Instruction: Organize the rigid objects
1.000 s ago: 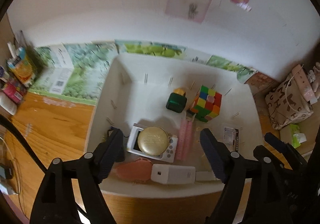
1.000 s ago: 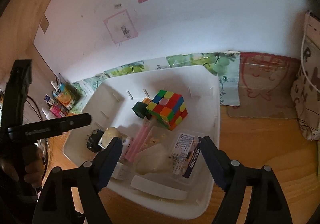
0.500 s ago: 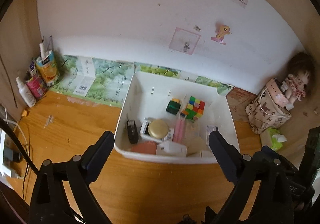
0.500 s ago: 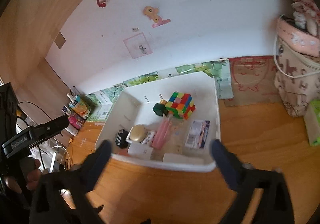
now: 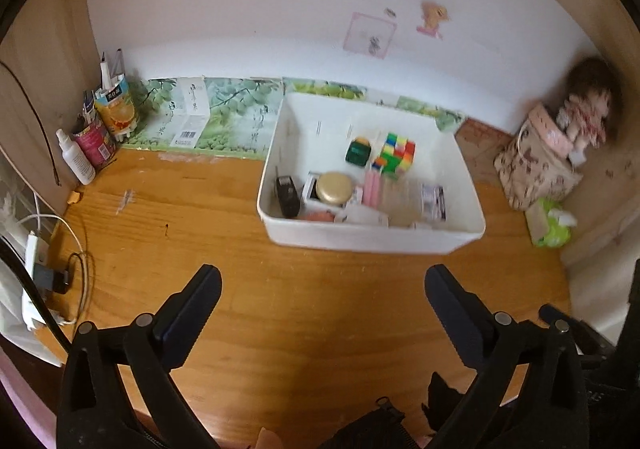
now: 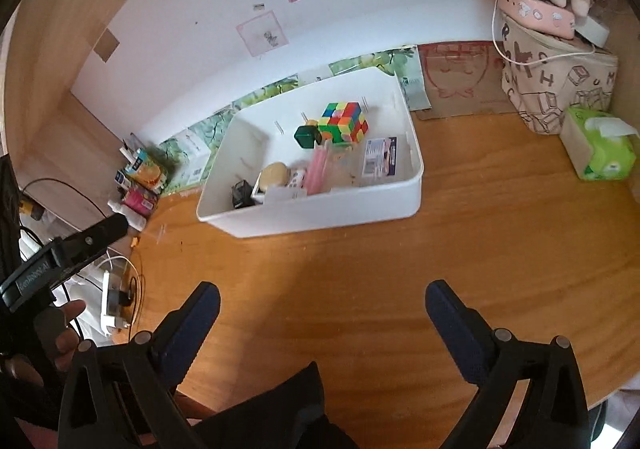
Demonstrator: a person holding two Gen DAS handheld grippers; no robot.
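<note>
A white bin point(image 5: 372, 239) point(image 6: 320, 213) stands on the wooden table by the wall. Inside lie a colourful puzzle cube point(image 5: 394, 155) point(image 6: 344, 121), a dark green box point(image 5: 358, 153), a gold round lid point(image 5: 335, 188), a small black object point(image 5: 287, 195), pink sticks point(image 5: 372, 189) and a printed packet point(image 5: 434, 201). My left gripper point(image 5: 323, 281) hangs over bare table in front of the bin, its jaws opening with nothing between them. My right gripper point(image 6: 323, 293) stands open and empty, also short of the bin.
A green tissue pack point(image 6: 600, 149) and a patterned bag point(image 6: 560, 77) with a doll on top stand at the right. Juice cartons and a spray bottle point(image 5: 76, 159) crowd the left corner. A power strip point(image 5: 32, 277) with cables lies at the left edge.
Both grippers have drawn back and upward from over the bin, and their jaws have widened. The bin now sits well ahead of the fingertips.
</note>
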